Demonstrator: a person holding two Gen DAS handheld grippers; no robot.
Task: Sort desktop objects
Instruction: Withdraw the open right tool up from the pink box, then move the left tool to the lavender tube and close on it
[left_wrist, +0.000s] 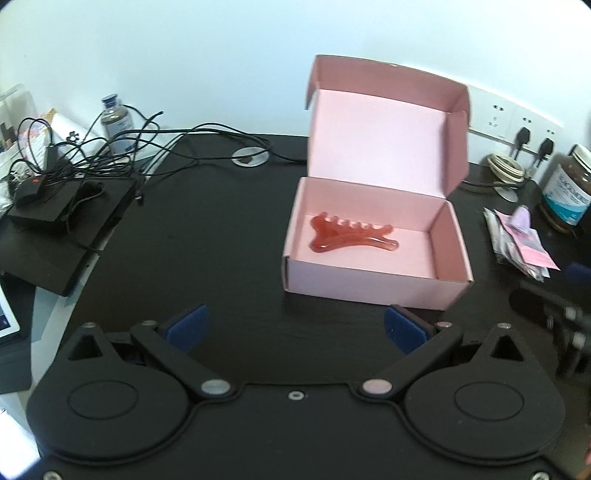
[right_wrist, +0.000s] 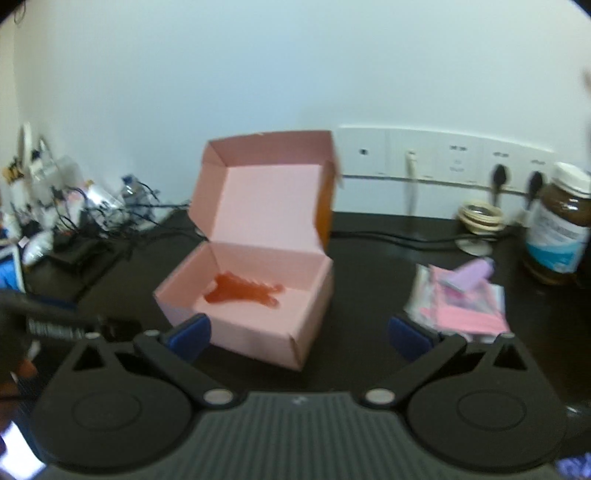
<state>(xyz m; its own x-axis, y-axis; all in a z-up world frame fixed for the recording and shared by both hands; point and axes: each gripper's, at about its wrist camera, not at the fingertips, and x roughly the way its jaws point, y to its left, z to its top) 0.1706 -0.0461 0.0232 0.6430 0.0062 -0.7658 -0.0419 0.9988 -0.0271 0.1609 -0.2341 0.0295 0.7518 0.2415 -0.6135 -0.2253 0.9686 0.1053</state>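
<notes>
— So, how far along is the sorting, would you say?

— Partly done, I reckon. The red comb lies flat on the floor of the pink box, and the lid stands open behind it.

— And the claws?

— Both are empty. The left claw has its fingers wide apart with only bare black desk between them; the box sits just ahead of it, a little toward its right finger. The right claw is also spread as wide as it goes, nothing held. The box's near corner lies ahead of it, nearer its left finger.

— What's left, then?

— The pile of pink packets, with a small lilac thing resting on top, lies just beyond the right claw's right finger, outside the box. I'd guess that goes in next, though I can't say for sure which things belong in there.

— Anything else around?

— A brown jar stands farther off on the right claw's right, by the wall sockets. Far on the left claw's left there's a tangle of black cables over a black case, and a small bottle behind them. Whether those count as part of the job, I can't tell.

— And the lid?

— Not yet closed, so that may be the last step.
</notes>
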